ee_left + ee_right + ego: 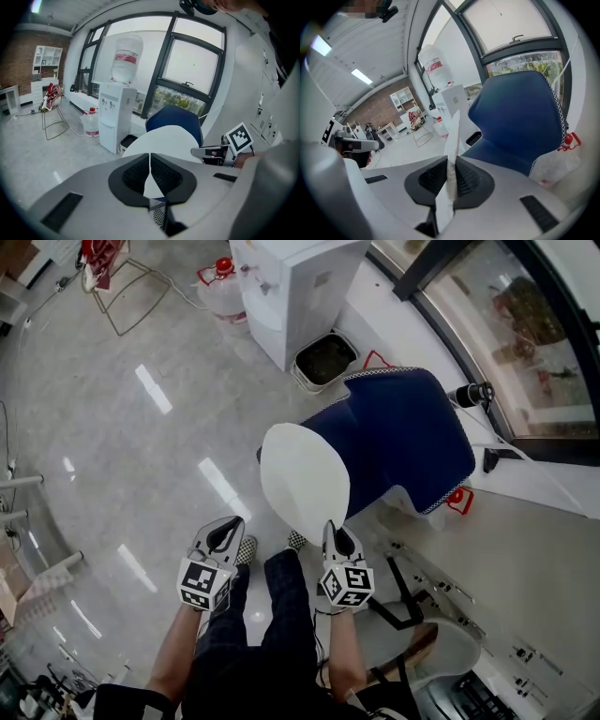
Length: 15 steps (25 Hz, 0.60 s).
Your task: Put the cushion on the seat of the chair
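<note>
A round white cushion (305,479) is held up on edge in front of the blue chair (412,437), covering the front of its seat in the head view. My right gripper (335,532) is shut on the cushion's lower rim. In the right gripper view the cushion (452,140) shows edge-on between the pads of the right gripper (451,173), with the blue chair (515,122) just behind it. My left gripper (223,532) hangs to the left, apart from the cushion. In the left gripper view the left gripper (150,161) has its jaws together with nothing in them, and the cushion (164,140) lies beyond.
A white water dispenser (291,287) stands behind the chair with a dark bin (325,359) and a red-capped jug (220,287) beside it. A clear bag with red handles (457,500) hangs at the chair's right. The person's legs (281,615) are below the cushion.
</note>
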Tool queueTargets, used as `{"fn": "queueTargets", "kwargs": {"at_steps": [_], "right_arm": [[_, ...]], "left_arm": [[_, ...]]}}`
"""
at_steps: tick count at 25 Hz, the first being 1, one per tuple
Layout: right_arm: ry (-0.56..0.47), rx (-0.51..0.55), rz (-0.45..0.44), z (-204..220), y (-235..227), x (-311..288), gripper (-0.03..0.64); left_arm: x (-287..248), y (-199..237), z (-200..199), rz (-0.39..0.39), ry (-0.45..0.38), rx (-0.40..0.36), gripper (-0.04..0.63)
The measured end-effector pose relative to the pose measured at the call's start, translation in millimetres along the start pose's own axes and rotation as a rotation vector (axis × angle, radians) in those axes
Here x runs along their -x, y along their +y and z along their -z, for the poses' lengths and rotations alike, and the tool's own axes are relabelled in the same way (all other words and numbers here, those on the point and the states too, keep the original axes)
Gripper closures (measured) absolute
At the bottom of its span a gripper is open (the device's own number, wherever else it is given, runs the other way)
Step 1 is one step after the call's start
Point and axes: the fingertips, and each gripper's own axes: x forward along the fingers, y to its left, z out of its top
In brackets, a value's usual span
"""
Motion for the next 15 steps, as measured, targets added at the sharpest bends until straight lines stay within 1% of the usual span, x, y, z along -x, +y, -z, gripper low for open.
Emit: {"fn": "queueTargets", "kwargs": {"at_steps": [7, 15], "right_arm": [[0.004, -0.050, 0.052, 11, -44, -4, 0.566], [0.014, -0.081, 0.077, 23, -91, -13, 0.566]], "left_arm": [[-29, -17, 5, 0.032, 0.029, -0.015, 0.569], [-73, -40, 10, 0.058, 0.059, -0.027, 0.569]]}}
